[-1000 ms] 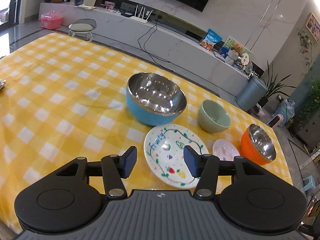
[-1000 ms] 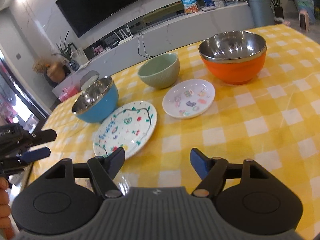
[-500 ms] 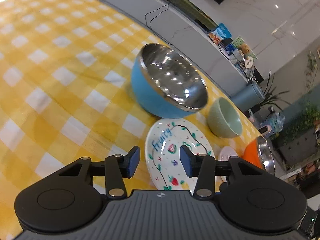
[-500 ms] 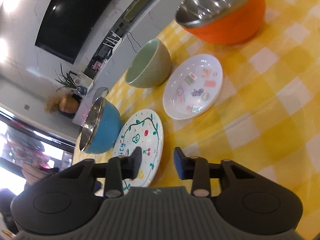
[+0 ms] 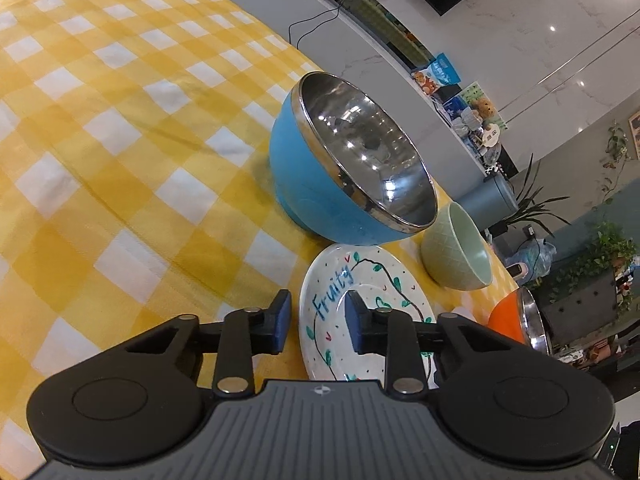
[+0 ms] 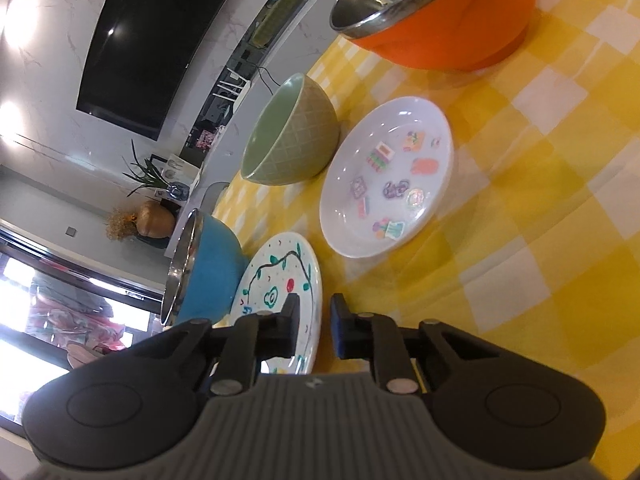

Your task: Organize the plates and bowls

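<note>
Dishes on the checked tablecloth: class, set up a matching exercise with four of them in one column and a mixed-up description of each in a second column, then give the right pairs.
Column one:
1. blue bowl
2. green bowl
3. Fruity plate
4. sticker plate

Column two:
A. white, with small coloured pictures inside
B. ceramic, with a diamond pattern on its outer wall
C. steel-lined, the one beside the vine-painted plate
D. its rim sits between the pads of both the left gripper and the right gripper

Pairs: 1-C, 2-B, 3-D, 4-A
</note>
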A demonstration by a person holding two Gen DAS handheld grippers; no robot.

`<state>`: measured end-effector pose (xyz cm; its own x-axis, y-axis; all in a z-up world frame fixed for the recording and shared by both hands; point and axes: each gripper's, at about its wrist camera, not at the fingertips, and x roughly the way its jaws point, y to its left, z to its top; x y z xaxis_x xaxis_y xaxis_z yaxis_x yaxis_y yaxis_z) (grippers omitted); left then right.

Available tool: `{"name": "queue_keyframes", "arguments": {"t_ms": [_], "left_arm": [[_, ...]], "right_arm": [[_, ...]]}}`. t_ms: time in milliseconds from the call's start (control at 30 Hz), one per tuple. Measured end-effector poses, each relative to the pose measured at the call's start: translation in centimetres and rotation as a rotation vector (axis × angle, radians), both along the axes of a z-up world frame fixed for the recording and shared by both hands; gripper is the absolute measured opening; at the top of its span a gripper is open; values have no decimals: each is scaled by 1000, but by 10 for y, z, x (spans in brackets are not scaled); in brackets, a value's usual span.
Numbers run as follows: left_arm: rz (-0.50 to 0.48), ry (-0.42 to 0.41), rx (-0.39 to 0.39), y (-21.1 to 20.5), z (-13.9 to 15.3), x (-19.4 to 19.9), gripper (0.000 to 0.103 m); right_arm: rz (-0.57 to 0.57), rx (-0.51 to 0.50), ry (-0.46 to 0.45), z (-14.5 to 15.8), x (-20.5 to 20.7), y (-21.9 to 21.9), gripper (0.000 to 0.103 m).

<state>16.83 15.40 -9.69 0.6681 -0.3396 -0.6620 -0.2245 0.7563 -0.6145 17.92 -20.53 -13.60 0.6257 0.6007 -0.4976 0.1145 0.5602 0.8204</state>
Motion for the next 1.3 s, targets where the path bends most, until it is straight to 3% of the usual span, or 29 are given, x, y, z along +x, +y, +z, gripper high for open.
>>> {"name": "queue_keyframes", "arguments": {"t_ms": [133,300,500,733,1300], "left_arm": [[7,-6,-3,1,-4,0,19],[20,-19,-11,2,-7,-2,11],[24,-32,-10,4,-4,-5,10],[19,-32,-22,3,4,-11,10],[49,-71,-42,3,44,-59,10]], "right_arm": [[1,-2,-12,-4,1,3,7],[-6,3,-7,-5,0,1,3],[-19,65,10,-5,-4,-4,1],[6,11,3,10,-7,-3,2],[58,26,-14,36,-48,-8,3]]}}
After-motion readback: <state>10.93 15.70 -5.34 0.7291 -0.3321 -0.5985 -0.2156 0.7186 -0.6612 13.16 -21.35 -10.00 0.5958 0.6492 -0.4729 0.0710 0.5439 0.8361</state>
